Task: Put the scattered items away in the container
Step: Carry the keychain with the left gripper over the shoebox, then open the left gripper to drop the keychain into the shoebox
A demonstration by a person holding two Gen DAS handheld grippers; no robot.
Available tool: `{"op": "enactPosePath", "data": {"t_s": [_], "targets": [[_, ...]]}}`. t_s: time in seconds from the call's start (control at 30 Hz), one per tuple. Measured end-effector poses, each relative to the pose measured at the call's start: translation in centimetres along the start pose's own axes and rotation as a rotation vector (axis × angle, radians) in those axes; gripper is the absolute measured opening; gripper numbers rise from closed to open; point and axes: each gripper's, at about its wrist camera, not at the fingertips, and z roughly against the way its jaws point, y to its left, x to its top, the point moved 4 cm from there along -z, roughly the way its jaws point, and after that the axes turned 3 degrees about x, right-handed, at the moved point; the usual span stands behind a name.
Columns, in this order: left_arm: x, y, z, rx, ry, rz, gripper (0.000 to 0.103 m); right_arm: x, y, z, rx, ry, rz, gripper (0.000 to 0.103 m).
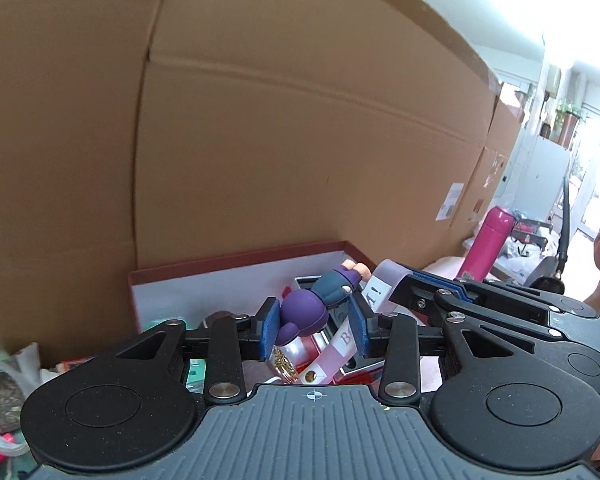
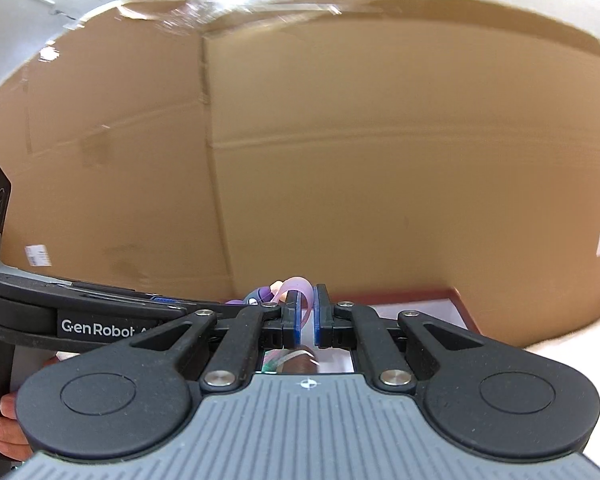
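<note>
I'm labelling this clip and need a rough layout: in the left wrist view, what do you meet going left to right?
Clear plastic bag → red box → purple toy figure in the left tool → pink strap held by the right tool → pink bottle.

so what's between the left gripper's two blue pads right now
The purple figure, between the left gripper's pads over the red box, in the left wrist view.
</note>
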Motion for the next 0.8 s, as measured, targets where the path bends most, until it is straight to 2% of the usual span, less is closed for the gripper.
{"op": "enactPosePath", "data": {"t_s": [0.3,0.57,0.63,0.67,0.7,0.73,0.8], "targets": [[-3.2,0.0,-6.4,-0.006,0.113,-0.016,0.037,-3.8,-4.4,-3.3,-0.032,0.098,-0.095,0.007],[-4.1,0.8,-8.1,0.001,0.154,0.004,0.039,-5.1,-4.7,-5.1,-0.034,0.138,-0.1,0.008],[-4.0,0.7,-8.1,0.0,0.149,0.003,0.052,-5.1,-5.0,-4.9,-0.045,0.14,-0.091,0.009],[-3.9,0.7,-8.0,0.007,0.138,0.003,0.056,-5.2,-5.0,-4.8,-0.06,0.14,-0.078,0.016],[-3.8,0.8,-7.7,0.015,0.125,0.004,0.066,-5.2,-5.0,-4.7,-0.085,0.141,-0.059,0.026],[-3.6,0.9,-7.3,0.027,0.107,0.009,0.077,-5.2,-5.1,-4.6,-0.12,0.139,-0.036,0.032],[-3.4,1.3,-6.5,0.035,0.074,0.023,0.089,-5.2,-5.1,-4.3,-0.189,0.128,0.016,0.062]]}}
